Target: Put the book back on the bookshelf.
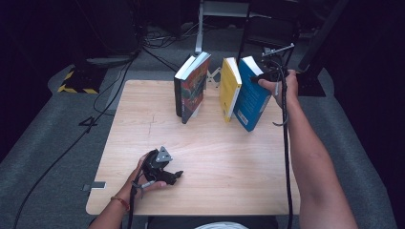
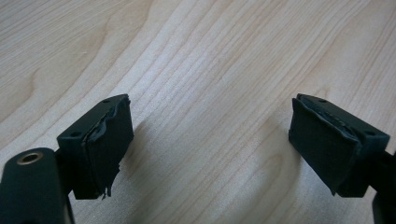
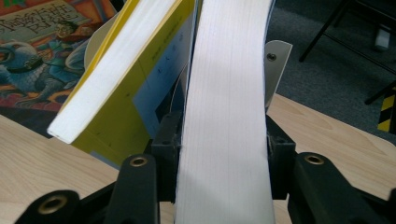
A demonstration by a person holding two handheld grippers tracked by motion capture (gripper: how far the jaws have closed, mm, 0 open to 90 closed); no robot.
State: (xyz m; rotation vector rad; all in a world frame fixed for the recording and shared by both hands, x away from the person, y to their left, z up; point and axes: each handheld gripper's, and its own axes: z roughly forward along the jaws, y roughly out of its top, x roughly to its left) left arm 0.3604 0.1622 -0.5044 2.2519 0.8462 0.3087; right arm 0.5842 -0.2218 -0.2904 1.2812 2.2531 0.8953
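Note:
A blue book (image 1: 251,95) stands tilted at the table's far right, its white page edge (image 3: 226,116) clamped between the jaws of my right gripper (image 1: 268,75), which is shut on it near the top. A yellow book (image 1: 229,87) leans right beside it, the two close or touching (image 3: 121,74). Further left stands a book with a colourful illustrated cover (image 1: 192,88). My left gripper (image 1: 177,175) rests low over the bare wood near the front left, its jaws wide apart with nothing between the pads (image 2: 107,144).
A metal bookend (image 3: 277,58) rises behind the blue book. The wooden table (image 1: 210,162) has open surface across its middle and front. Cables (image 1: 110,90) and a yellow-black striped base (image 1: 76,86) lie on the grey floor at the left; dark chair frames stand behind.

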